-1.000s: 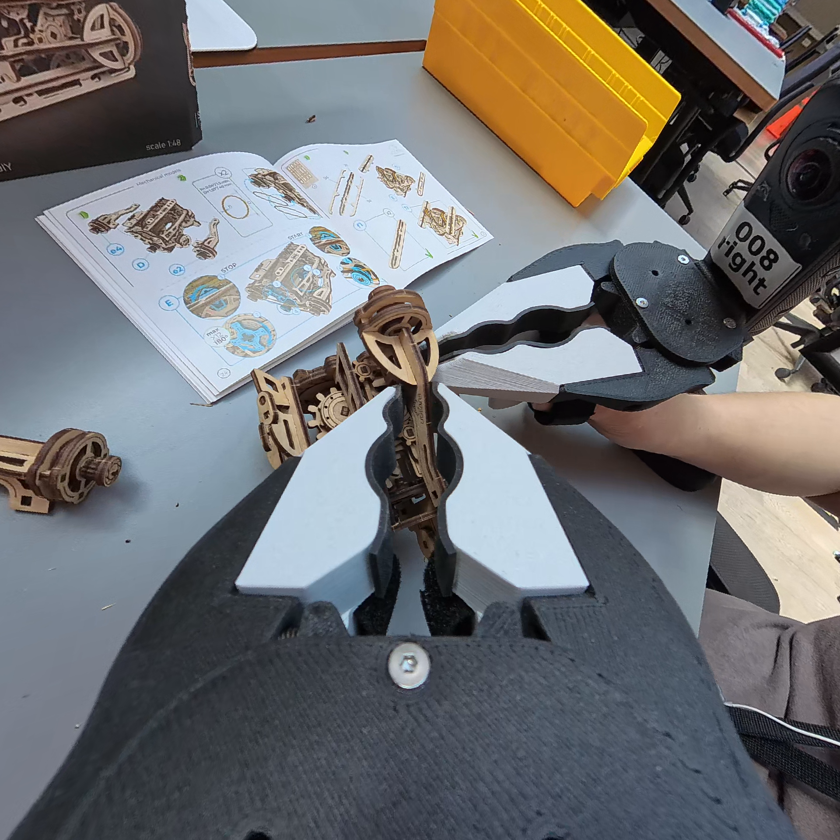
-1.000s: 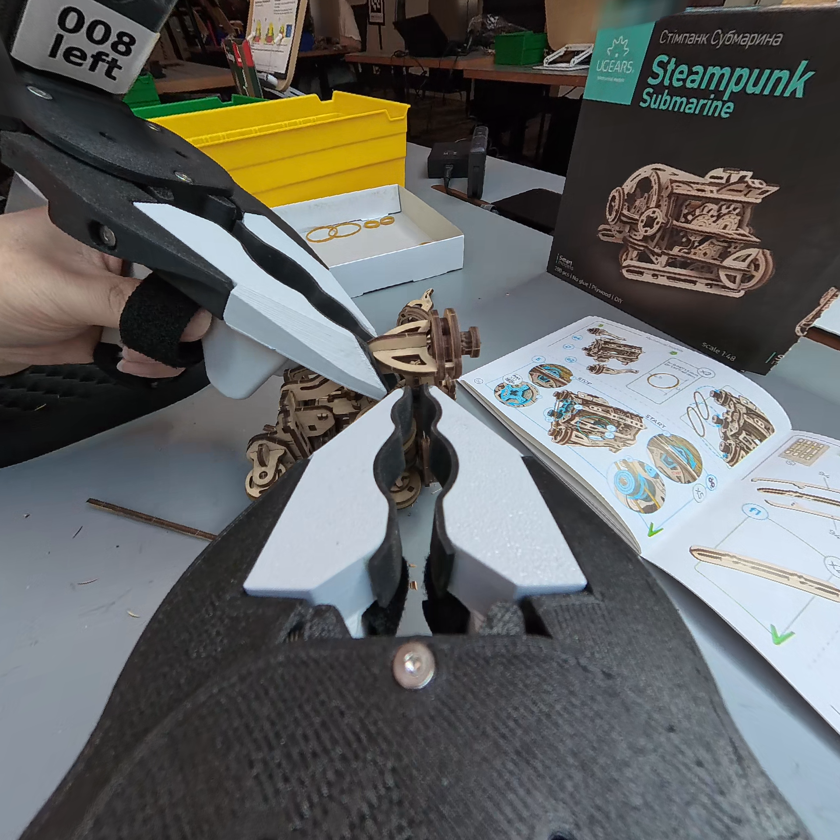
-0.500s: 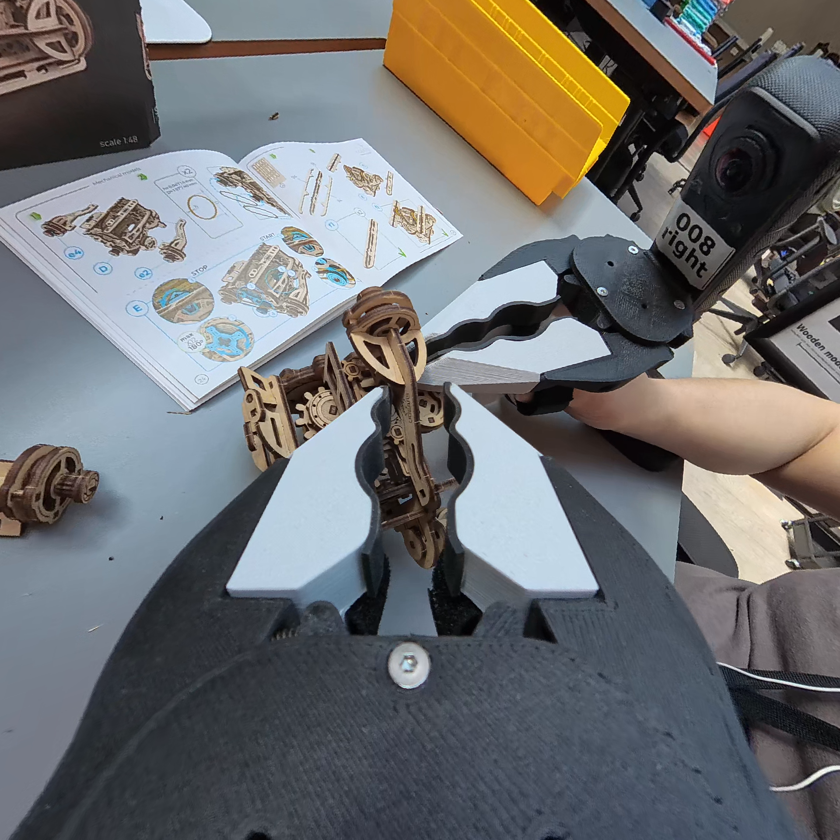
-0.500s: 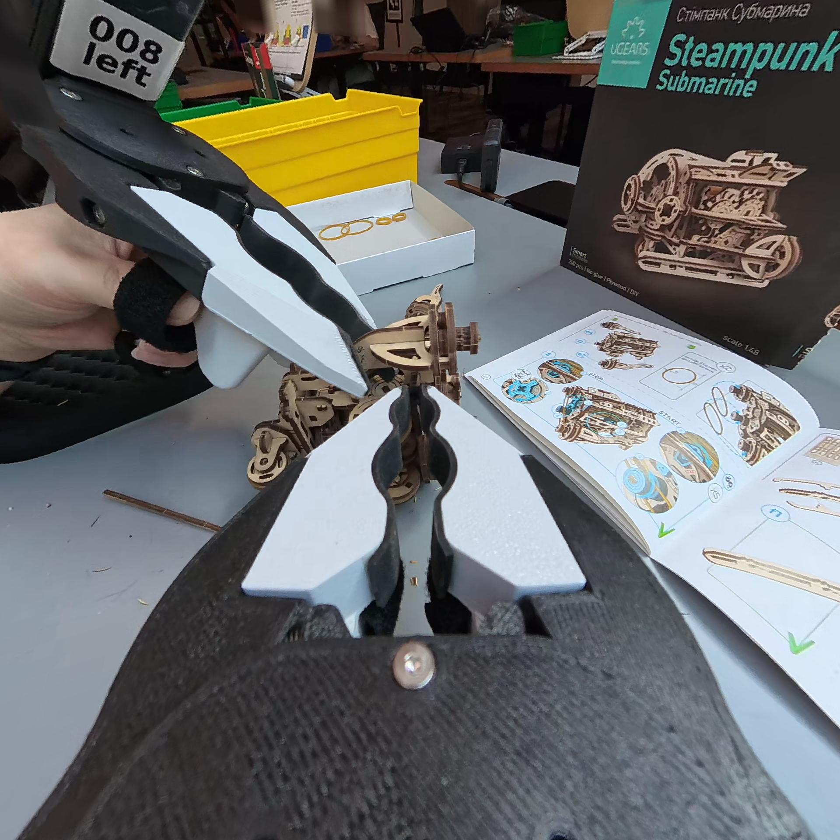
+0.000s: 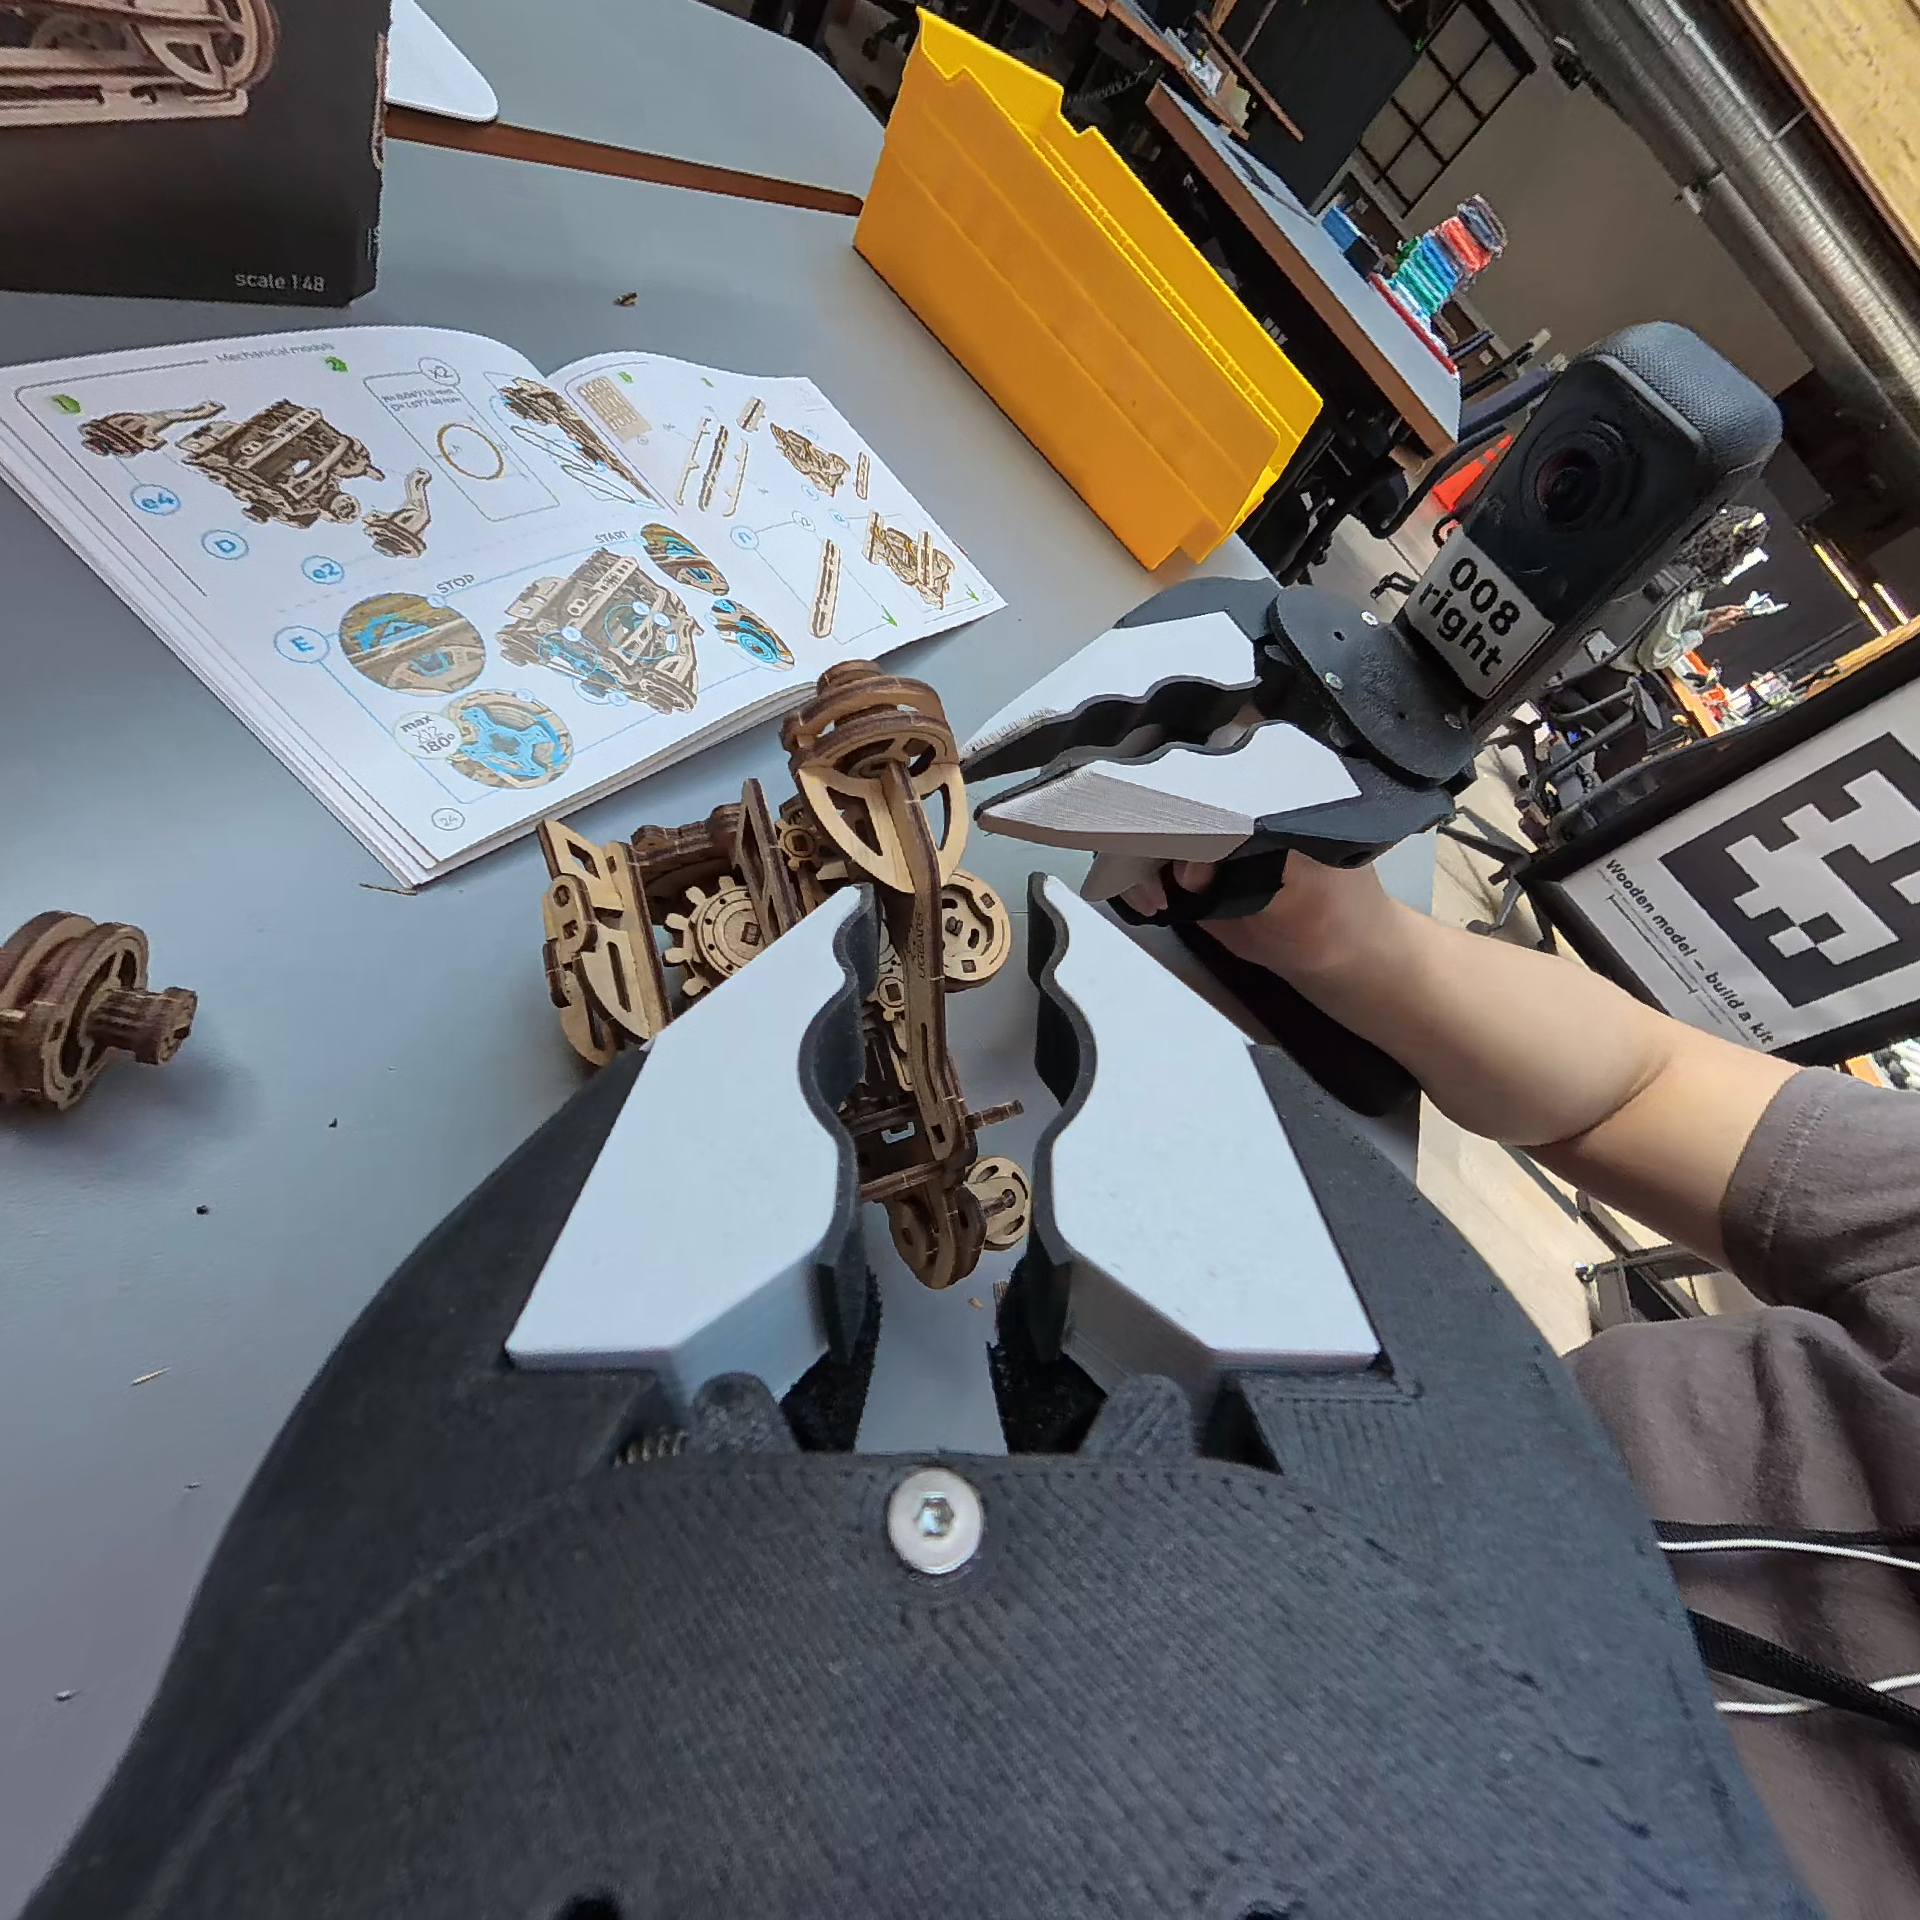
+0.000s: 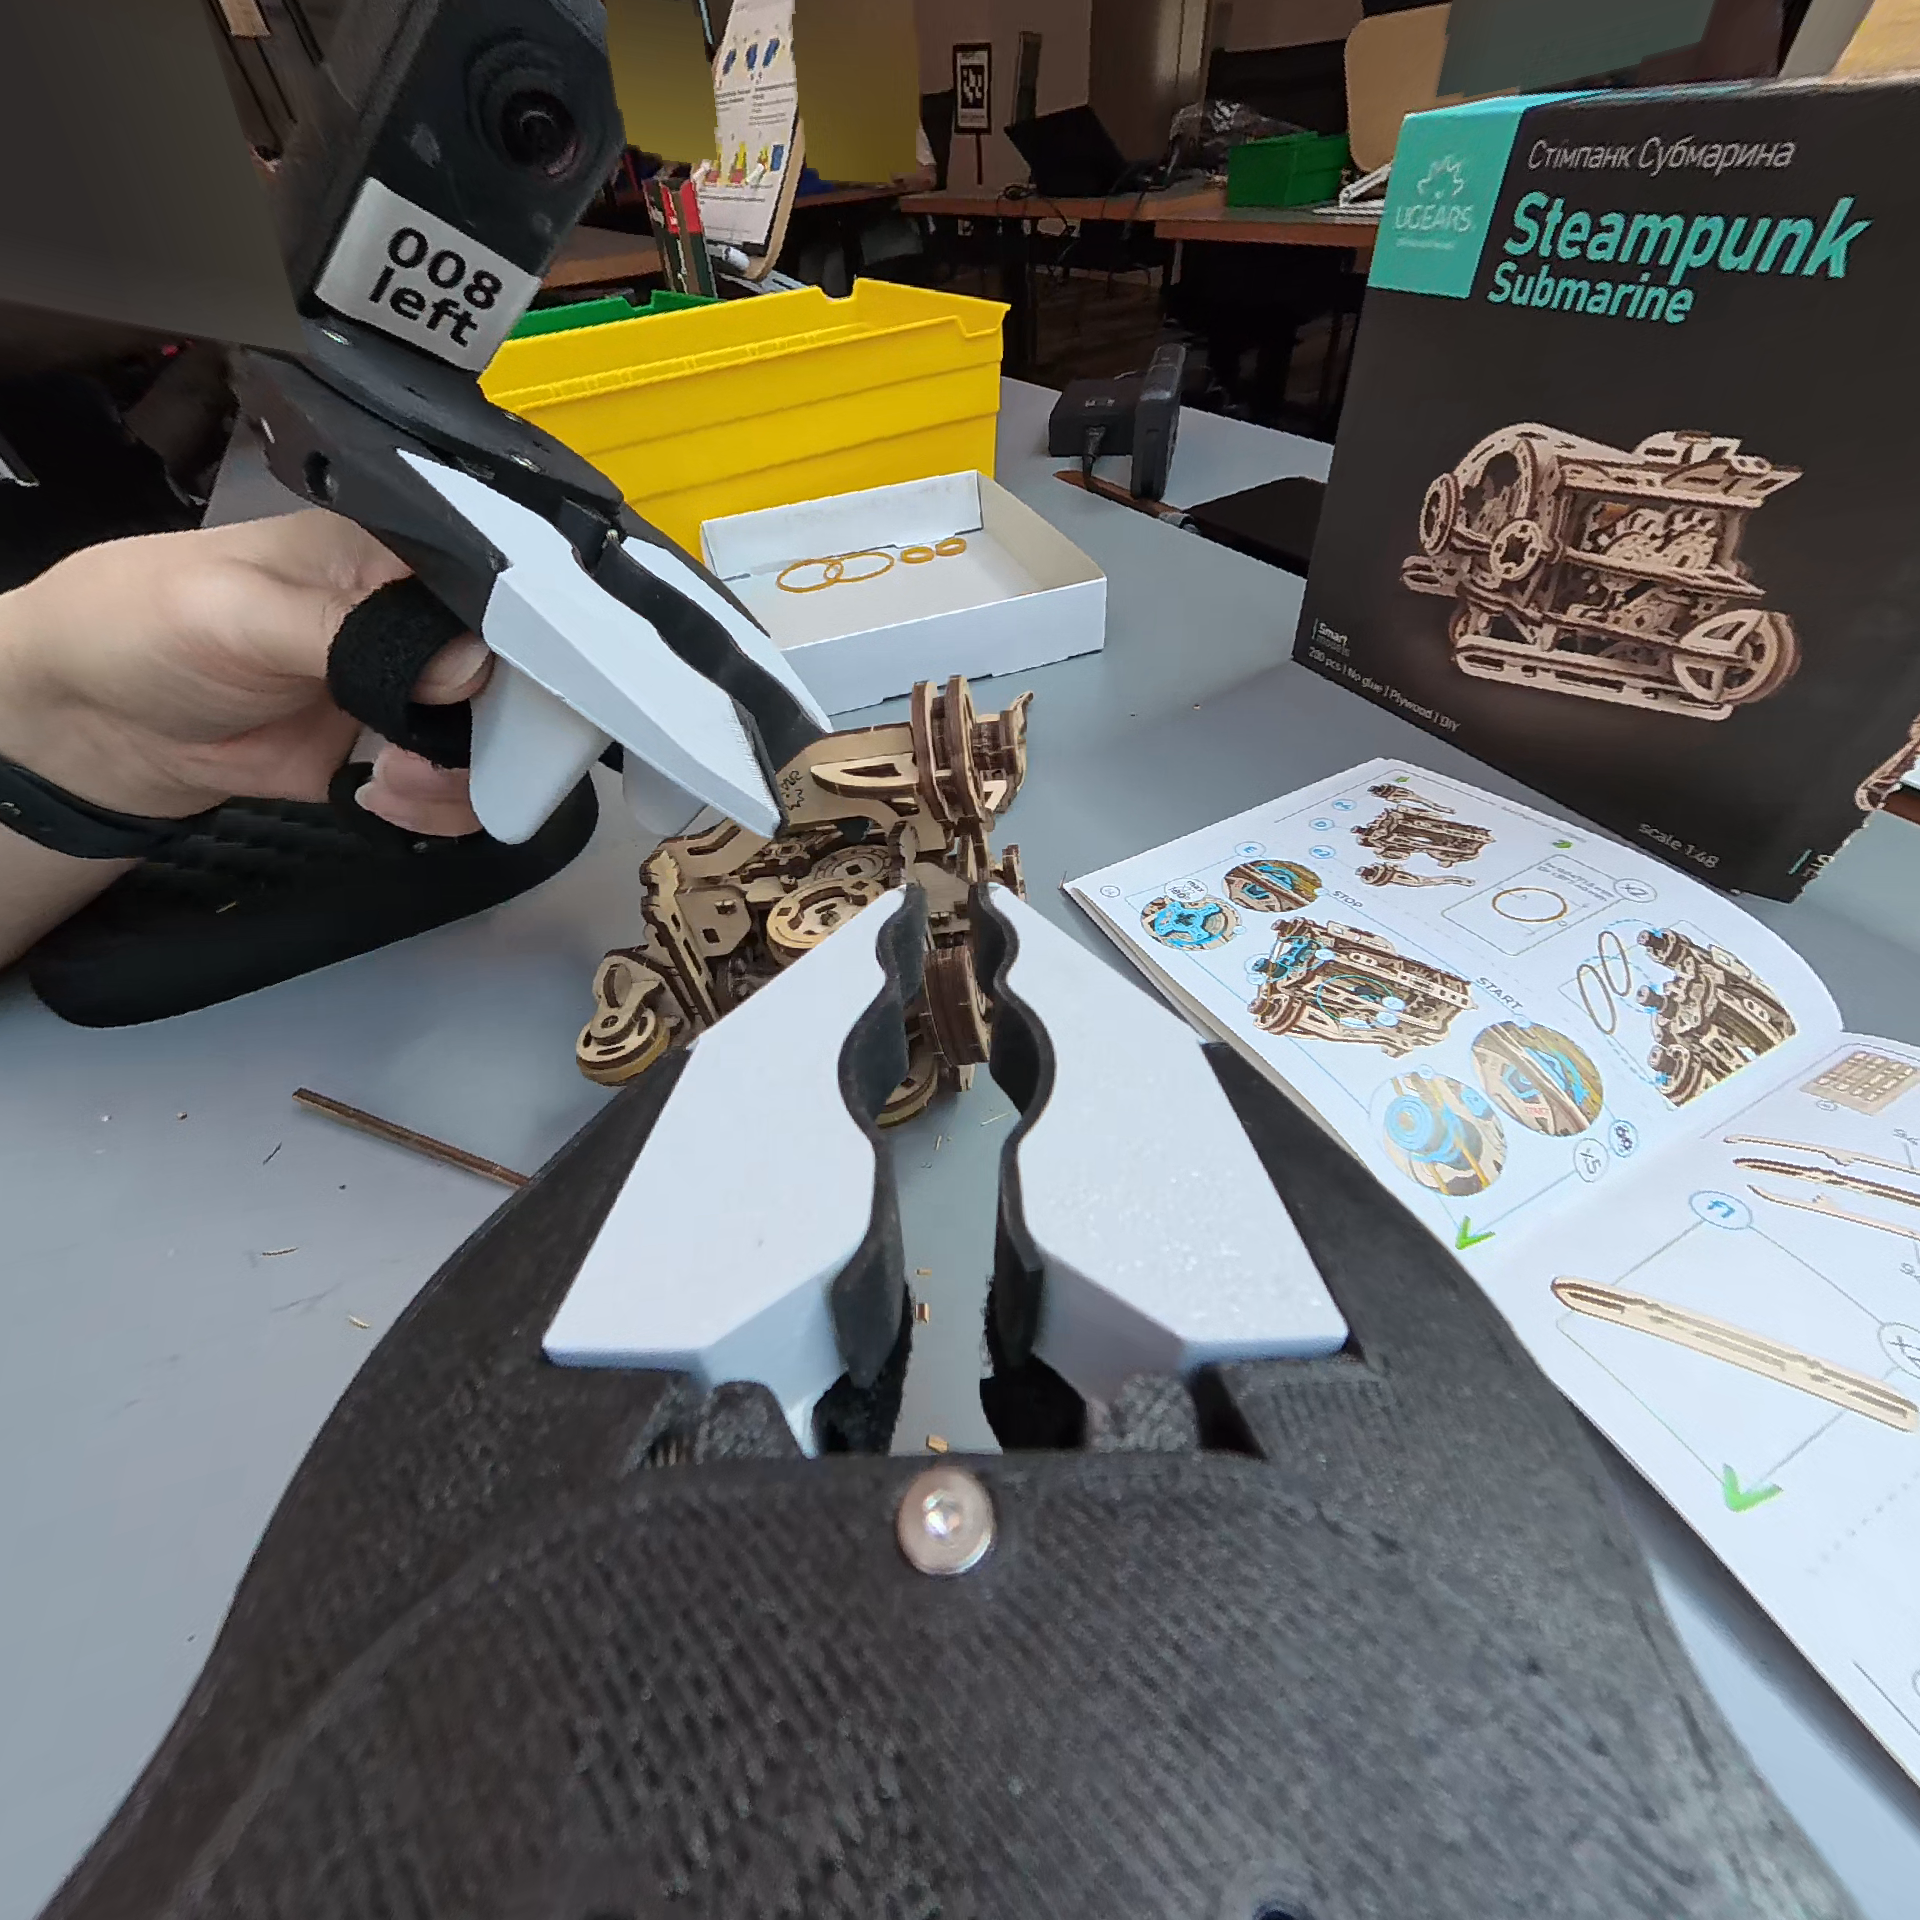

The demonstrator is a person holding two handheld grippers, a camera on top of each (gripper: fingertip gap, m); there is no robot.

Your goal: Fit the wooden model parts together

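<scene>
The left gripper (image 5: 940, 914) stands with its jaws parted around a slim wooden arm piece (image 5: 914, 997): the left pad lies against or just beside it, while the right pad is clear of it with a plain gap, so nothing is clamped there. That arm piece runs lengthwise between the fingers, its long axis pointing away and up toward a round wheel-like head (image 5: 873, 748) past the fingertips, and its lower end sits down near the jaw roots. It appears joined to the wooden model (image 6: 790, 914), which rests on the grey table (image 5: 260, 1091) directly ahead of both grippers. The right gripper (image 6: 945, 904) comes at the model from the other side, jaws nearly closed around a small stacked wooden part low on the assembly; whether the pads actually press on it I cannot tell. Seen from the left, its tips sit just beside the wheel-like head. My judgement is that the left gripper is the nearer one to the arm piece and would need to close along that same axis to steady it. Farther out lie a loose wooden sub-assembly (image 5: 73, 1003), an open instruction booklet (image 5: 436, 582), a white tray (image 6: 914, 592) with rubber bands, yellow bins (image 5: 1081, 301) and the kit box (image 6: 1621, 499), with a workshop beyond.
</scene>
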